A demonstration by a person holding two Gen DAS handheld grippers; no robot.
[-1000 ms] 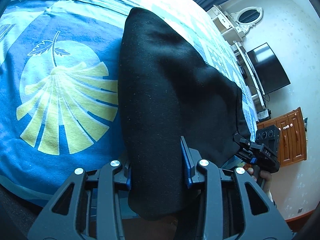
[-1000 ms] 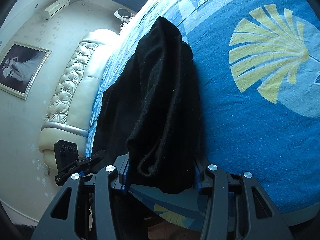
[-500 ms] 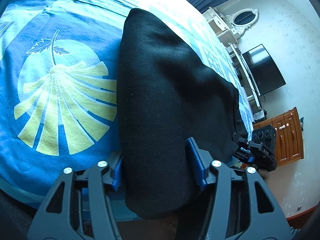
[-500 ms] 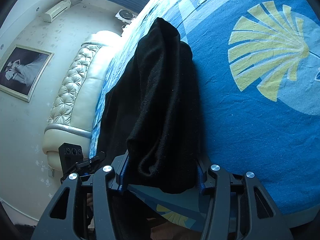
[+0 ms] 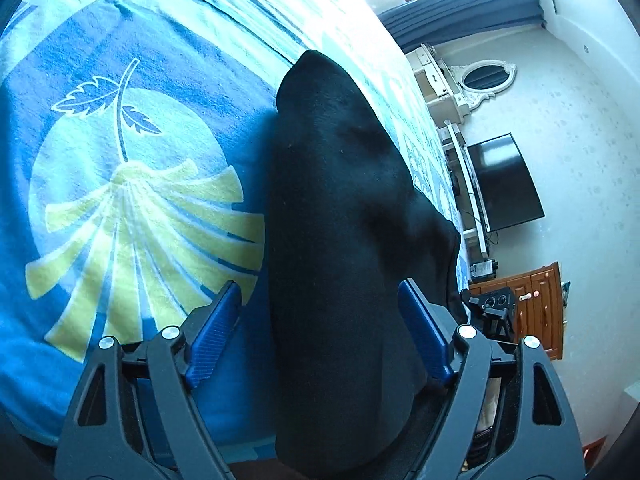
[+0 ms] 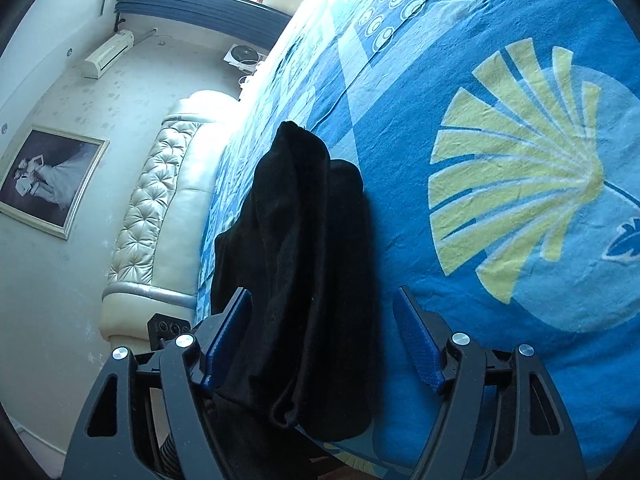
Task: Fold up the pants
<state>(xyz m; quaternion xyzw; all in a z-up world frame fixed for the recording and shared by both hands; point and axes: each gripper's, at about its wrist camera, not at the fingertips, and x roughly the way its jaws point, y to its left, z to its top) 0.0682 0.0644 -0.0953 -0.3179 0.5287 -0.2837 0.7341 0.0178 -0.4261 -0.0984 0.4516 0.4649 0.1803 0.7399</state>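
The black pants [image 5: 344,216] lie folded in a long strip on the blue bedspread [image 5: 120,184], their near end hanging over the bed's front edge. My left gripper [image 5: 320,320] straddles that end with its jaws opening. Its blue pads [image 5: 216,336] stand clear of the cloth on the left and close beside it on the right. In the right wrist view the pants [image 6: 304,248] run away between the fingers of my right gripper [image 6: 322,332], whose jaws are also opening. The cloth drapes against the left pad [image 6: 228,336], and the right pad is apart from it.
The bedspread [image 6: 500,160] carries yellow shell prints on either side of the pants. A cream tufted headboard [image 6: 148,216] ends the bed on one side. On the other side stand a wall TV [image 5: 504,184] and a wooden cabinet [image 5: 536,308].
Both grippers' jaws have spread apart and let go of the pants' end. Both have drawn back a little, so the pants look smaller and lie slack on the bed.
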